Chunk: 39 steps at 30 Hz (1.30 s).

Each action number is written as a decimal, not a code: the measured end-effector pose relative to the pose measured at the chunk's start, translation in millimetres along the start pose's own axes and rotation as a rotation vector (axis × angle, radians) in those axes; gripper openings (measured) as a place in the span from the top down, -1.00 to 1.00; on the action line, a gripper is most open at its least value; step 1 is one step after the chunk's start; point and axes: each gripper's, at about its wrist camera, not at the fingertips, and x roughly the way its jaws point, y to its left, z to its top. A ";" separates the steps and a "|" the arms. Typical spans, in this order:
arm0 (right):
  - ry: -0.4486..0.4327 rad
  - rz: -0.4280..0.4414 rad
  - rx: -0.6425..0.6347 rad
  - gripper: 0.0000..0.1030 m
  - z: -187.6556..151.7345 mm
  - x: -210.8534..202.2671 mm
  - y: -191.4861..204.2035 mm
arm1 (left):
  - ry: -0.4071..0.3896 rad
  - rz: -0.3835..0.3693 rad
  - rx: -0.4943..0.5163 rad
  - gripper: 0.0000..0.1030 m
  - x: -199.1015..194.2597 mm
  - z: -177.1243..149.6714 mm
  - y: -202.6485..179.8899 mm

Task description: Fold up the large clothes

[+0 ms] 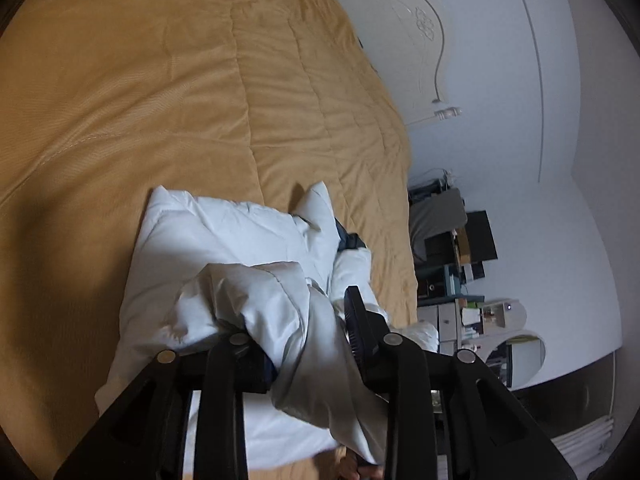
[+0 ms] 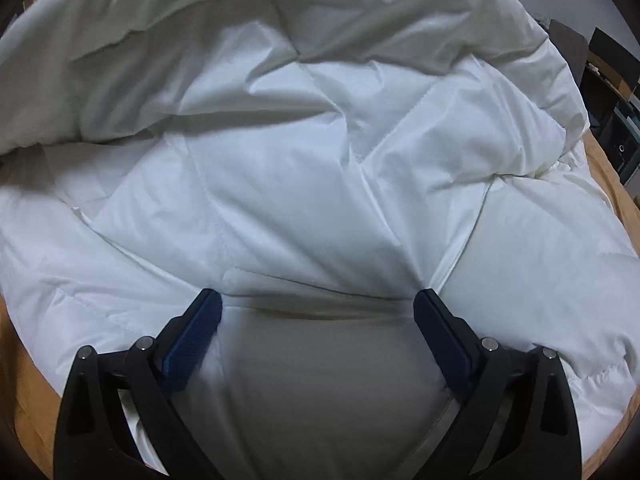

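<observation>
A white padded jacket [image 1: 224, 240] lies crumpled on a mustard bedcover [image 1: 160, 80]. In the left wrist view my left gripper [image 1: 298, 320] is shut on a raised bunch of the jacket's fabric. The fabric drapes over and hides its left finger, while the dark right finger [image 1: 358, 320] shows beside it. A dark blue lining [image 1: 350, 240] peeks out near the jacket's far end. In the right wrist view the jacket [image 2: 300, 140] fills nearly the whole picture. My right gripper [image 2: 316, 300] stands wide open low over it, blue pads [image 2: 196, 332] apart, and nothing is pinched between them.
The bedcover stretches far to the left and up in the left wrist view. A white headboard [image 1: 400, 20] stands at the bed's far end. Beside the bed are dark shelves and a desk with clutter [image 1: 452, 248] and a white oval mirror [image 1: 516, 352]. Bedcover edges [image 2: 612, 200] frame the jacket.
</observation>
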 end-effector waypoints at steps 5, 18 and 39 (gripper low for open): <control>0.006 -0.004 -0.007 -0.91 8.7 9.8 4.3 | -0.161 -0.077 -0.120 -0.99 -65.7 -12.4 15.4; -0.013 -0.026 -0.008 -0.96 0.1 6.8 28.4 | -0.088 0.325 0.411 -0.99 46.4 -116.5 -75.9; -0.115 -0.064 0.267 -0.60 -12.9 -60.3 -82.1 | -0.220 0.682 0.662 -0.99 86.1 -137.3 -60.1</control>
